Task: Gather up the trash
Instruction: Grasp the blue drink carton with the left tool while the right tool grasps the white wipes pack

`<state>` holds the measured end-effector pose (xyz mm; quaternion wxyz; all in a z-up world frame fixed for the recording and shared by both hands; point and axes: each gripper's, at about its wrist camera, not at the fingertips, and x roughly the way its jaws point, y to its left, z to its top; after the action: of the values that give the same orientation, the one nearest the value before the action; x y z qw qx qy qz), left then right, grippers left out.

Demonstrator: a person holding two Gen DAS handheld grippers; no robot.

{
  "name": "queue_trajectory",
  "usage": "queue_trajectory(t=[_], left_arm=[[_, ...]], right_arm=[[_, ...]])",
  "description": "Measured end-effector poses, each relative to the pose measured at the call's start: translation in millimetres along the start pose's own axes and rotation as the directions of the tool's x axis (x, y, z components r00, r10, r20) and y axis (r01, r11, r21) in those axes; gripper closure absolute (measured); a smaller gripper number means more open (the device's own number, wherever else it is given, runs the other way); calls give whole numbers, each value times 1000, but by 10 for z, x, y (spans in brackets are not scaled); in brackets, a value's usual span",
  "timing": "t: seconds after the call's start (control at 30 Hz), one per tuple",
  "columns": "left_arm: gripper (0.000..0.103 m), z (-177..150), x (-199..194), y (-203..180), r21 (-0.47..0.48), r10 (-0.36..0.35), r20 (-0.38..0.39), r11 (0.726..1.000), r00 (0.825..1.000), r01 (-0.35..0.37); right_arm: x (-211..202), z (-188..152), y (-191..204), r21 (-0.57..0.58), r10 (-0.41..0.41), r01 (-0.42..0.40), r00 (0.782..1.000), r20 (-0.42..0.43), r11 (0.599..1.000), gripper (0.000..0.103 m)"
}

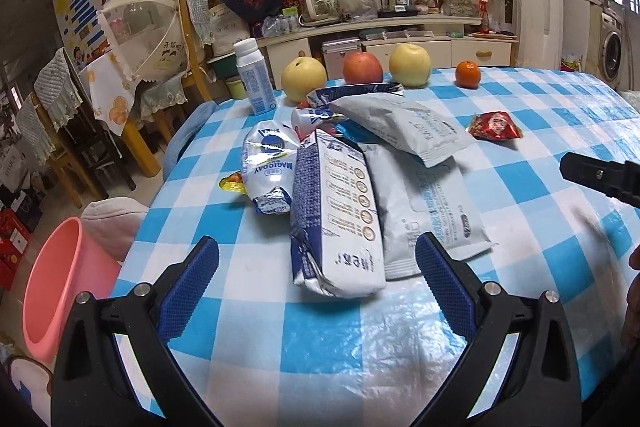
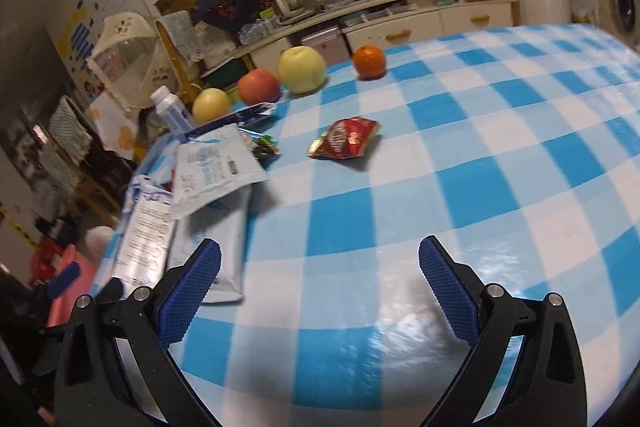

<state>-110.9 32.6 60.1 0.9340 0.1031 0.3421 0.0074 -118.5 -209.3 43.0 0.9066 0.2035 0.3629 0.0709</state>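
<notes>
- The left gripper (image 1: 318,259) hovers with its jaws spread wide and empty, on either side of the near end of a flattened blue-and-white milk carton (image 1: 336,215).
- That carton lies in a heap of crumpled white and grey wrappers (image 1: 404,131) near the left edge of the checked tablecloth (image 1: 540,131).
- A red foil snack packet (image 2: 345,139), creased and shiny, lies alone toward the table's middle.
- The right gripper (image 2: 320,267) is released, holding nothing, above bare cloth.
- Fruit (image 1: 362,67) lines the far edge.
</notes>
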Motion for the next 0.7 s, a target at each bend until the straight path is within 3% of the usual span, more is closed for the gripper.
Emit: queue_trajectory(t=[0.2,0.33,0.47,0.6,0.67,0.7], left_arm=[[4,66,72,163,-63,-99,-24,993,995,97],[4,122,165,225,-77,-187,-49,980,981,184],[4,158,304,294,-92,-211,-74,975,975,204],[6,198,419,313,-91,-228,-92,971,969,220],[15,217,483,300,-88,-233,-102,971,967,224],[28,226,522,301,-92,-229,-111,971,967,220]], right_arm=[[103,134,173,-20,116,-115,993,8,993,5],[190,218,318,-57,159,-159,987,4,986,5],[315,318,444,-94,211,-210,978,-7,973,18],[467,437,550,-119,239,-240,971,-26,963,18],[522,505,618,-143,254,-255,967,-26,956,18],[562,531,651,-149,261,-263,965,-30,953,15]])
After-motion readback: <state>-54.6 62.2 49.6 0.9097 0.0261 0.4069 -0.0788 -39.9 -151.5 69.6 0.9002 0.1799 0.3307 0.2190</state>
